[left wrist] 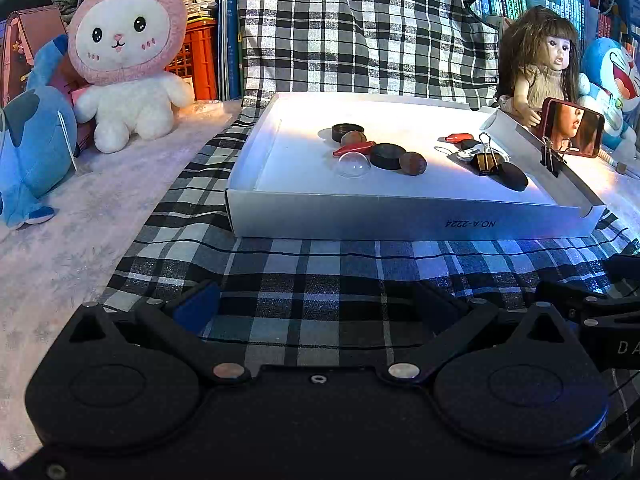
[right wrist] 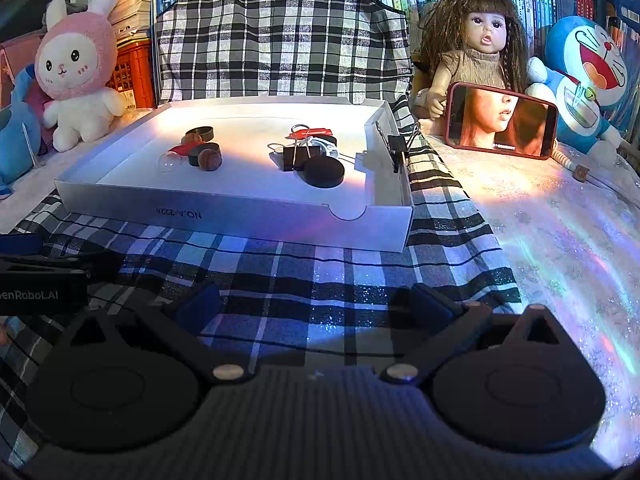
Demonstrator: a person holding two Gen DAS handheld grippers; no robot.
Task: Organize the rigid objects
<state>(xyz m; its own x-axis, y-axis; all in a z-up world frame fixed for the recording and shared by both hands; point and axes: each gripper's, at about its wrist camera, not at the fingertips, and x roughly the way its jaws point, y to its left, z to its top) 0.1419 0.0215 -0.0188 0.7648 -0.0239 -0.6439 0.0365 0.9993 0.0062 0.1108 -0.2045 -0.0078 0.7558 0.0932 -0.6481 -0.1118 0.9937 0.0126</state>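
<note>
**Both grippers wait in front of the tray, nothing held**

The left gripper (left wrist: pixel 316 312) hovers low over the plaid cloth (left wrist: pixel 320 272), jaws apart and empty. In the white tray (left wrist: pixel 400 220) the small objects lie in two groups: left, a clear dome (left wrist: pixel 353 164), black discs and nuts; right, a binder clip (left wrist: pixel 486 158) with another disc. The right gripper (right wrist: pixel 316 308) is also apart and empty, probably so either can reach in.

Tray (right wrist: pixel 224 216): middle of the frame, on the cloth (right wrist: pixel 280 280), in front of my tongs.
In tray, left: discs, nuts, dome (right wrist: pixel 170 162) together.
In tray, right: binder clip (right wrist: pixel 298 158), disc (right wrist: pixel 323 172) touching.
Behind tray, left: rabbit (right wrist: pixel 76 76).
Right of tray: phone (right wrist: pixel 502 120), before the doll (right wrist: pixel 476 40).
</note>
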